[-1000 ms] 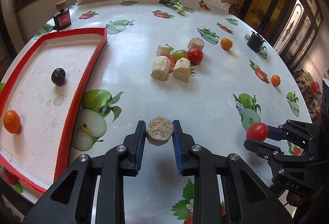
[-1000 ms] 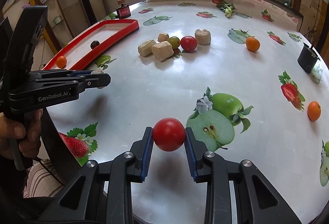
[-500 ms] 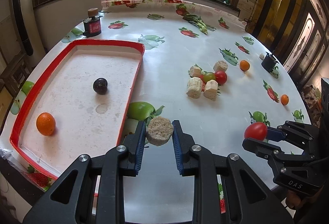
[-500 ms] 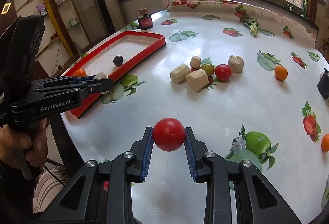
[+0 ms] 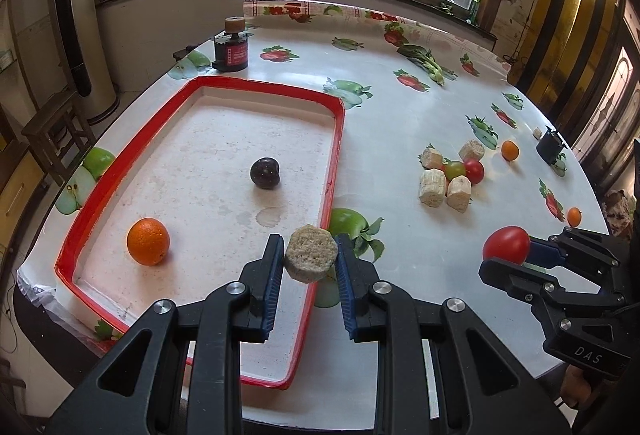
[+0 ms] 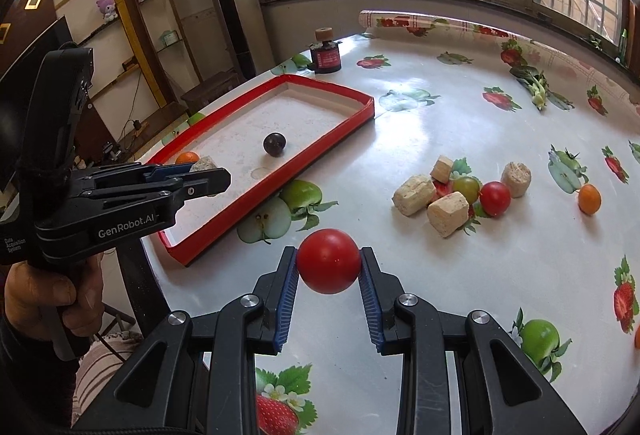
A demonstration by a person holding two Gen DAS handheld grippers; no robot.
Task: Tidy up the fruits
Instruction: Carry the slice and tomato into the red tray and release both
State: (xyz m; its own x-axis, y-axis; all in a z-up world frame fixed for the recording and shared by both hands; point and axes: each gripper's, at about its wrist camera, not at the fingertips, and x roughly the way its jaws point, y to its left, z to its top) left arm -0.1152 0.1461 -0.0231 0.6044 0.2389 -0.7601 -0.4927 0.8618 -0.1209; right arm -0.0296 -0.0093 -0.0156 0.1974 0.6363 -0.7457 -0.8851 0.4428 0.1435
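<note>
My left gripper (image 5: 310,257) is shut on a round beige corn-cob piece (image 5: 311,251), held above the near right rim of the red tray (image 5: 335,163). An orange (image 5: 147,241) and a dark plum (image 5: 265,173) lie inside the tray. My right gripper (image 6: 329,267) is shut on a red tomato (image 6: 328,260) above the table, right of the tray (image 6: 320,151). The right gripper with its tomato (image 5: 506,245) also shows at the right of the left wrist view. In the right wrist view the left gripper (image 6: 212,175) hangs over the tray's near end.
A cluster of several cob pieces (image 6: 414,193), a green tomato (image 6: 466,186) and a red tomato (image 6: 495,198) sits mid-table. Small oranges (image 6: 589,198) lie further right. A dark jar (image 6: 326,55) stands behind the tray, a small black pot (image 5: 550,147) at the far right. A hand (image 6: 44,295) holds the left gripper.
Both grippers moved left toward the tray and rose a little, each keeping its load. The cob piece now hangs over the tray's rim instead of the bare table.
</note>
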